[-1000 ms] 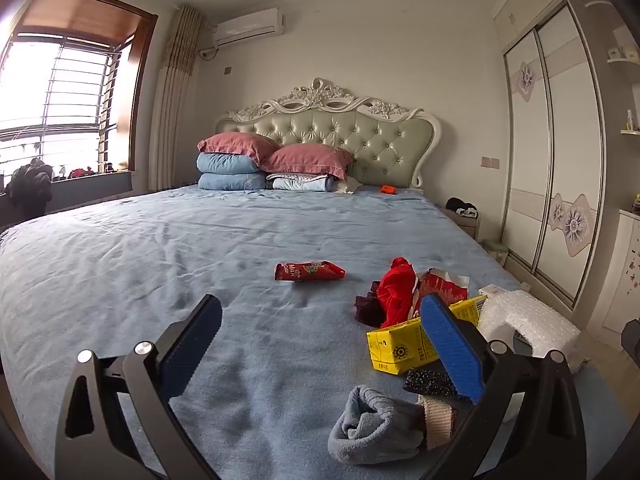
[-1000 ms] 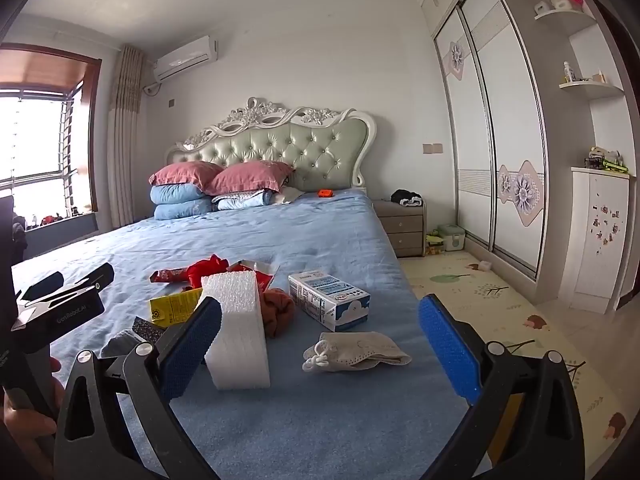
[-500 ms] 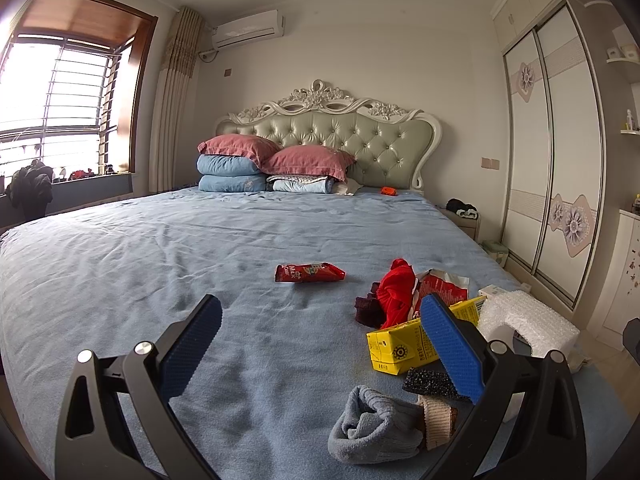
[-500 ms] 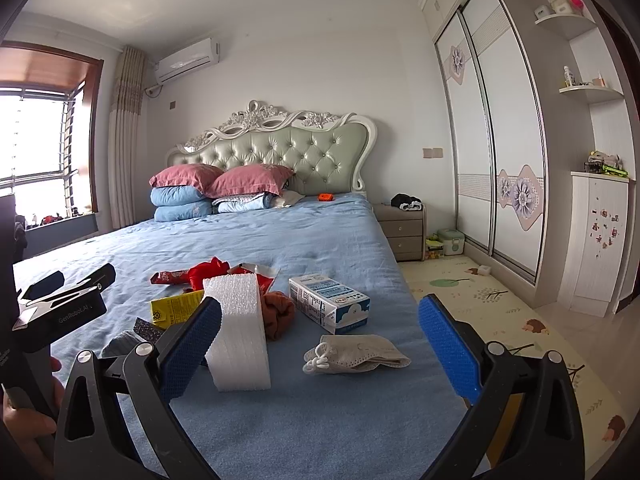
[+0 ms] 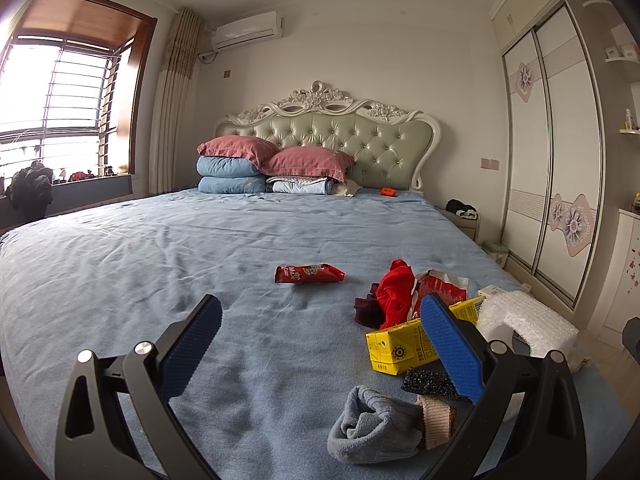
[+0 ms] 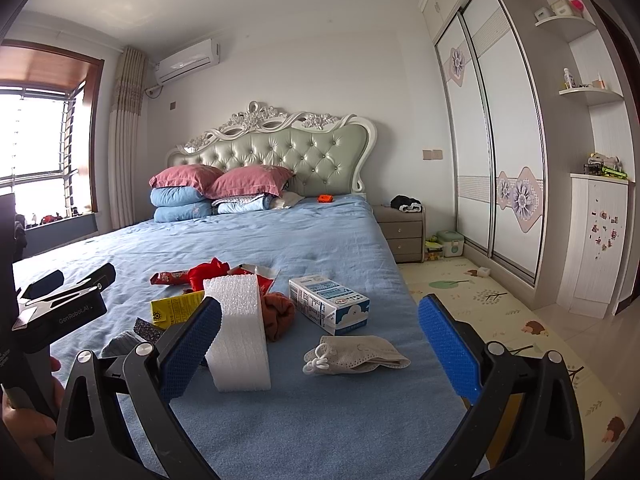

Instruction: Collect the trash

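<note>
The left gripper (image 5: 320, 332) is spread wide, its blue-padded fingers (image 5: 192, 350) well apart and nothing between them; it hovers above the blue bed sheet (image 5: 160, 264), touching none of the litter. Ahead of it, between the pads, a red snack wrapper (image 5: 309, 273) lies flat and alone on the sheet. To the right is a cluster: a red cloth (image 5: 396, 292) bunched over a dark maroon piece, a torn red-and-white packet (image 5: 440, 285), a yellow carton (image 5: 404, 346) lying on its side partly behind the right finger, a black scouring pad (image 5: 426, 382) just beside the carton, a grey sock (image 5: 372, 428) near the bottom edge, and a white foam block (image 5: 528, 320) at the bed's right side.

The right gripper (image 6: 320, 334) is likewise wide open and holds nothing. Its left pad (image 6: 192, 350) overlaps the foam block (image 6: 240, 332), which stands upright here; whether they touch cannot be told. Beyond lie a rust-brown cloth (image 6: 280, 314), a blue-and-white milk carton (image 6: 328, 304) on its side, and a white face mask (image 6: 356, 354) flat on the sheet between the pads. The left gripper's body (image 6: 60, 308) shows at the left edge, held in a hand (image 6: 28, 424)
</note>
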A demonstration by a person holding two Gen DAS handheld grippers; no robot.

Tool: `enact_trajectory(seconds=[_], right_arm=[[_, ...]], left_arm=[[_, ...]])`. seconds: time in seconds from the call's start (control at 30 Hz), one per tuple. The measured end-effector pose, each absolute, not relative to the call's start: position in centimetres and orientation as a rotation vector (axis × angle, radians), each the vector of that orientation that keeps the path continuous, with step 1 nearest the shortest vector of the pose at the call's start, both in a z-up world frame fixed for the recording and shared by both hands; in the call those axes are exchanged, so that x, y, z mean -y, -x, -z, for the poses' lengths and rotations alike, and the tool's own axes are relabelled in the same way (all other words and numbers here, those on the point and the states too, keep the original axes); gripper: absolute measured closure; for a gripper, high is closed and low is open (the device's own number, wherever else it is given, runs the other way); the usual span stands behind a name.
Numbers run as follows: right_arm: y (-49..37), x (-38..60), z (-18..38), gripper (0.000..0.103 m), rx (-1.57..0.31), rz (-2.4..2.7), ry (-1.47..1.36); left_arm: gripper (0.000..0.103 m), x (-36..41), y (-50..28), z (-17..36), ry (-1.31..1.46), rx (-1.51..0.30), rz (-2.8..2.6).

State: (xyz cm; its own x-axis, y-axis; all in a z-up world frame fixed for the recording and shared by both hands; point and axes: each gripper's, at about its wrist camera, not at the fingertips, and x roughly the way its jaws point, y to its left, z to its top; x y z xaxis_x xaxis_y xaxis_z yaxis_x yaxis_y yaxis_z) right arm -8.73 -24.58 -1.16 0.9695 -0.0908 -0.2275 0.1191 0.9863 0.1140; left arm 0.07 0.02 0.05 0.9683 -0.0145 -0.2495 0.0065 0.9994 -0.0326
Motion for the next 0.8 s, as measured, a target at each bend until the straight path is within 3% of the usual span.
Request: enact_trajectory(seconds=[0.8], right_arm=[[9.0,23.9,0.6,0.008,-0.202,0.132,-0.082]], left_arm=[[0.004,0.1,1.8,-1.0,0.015,-0.239,0.040]])
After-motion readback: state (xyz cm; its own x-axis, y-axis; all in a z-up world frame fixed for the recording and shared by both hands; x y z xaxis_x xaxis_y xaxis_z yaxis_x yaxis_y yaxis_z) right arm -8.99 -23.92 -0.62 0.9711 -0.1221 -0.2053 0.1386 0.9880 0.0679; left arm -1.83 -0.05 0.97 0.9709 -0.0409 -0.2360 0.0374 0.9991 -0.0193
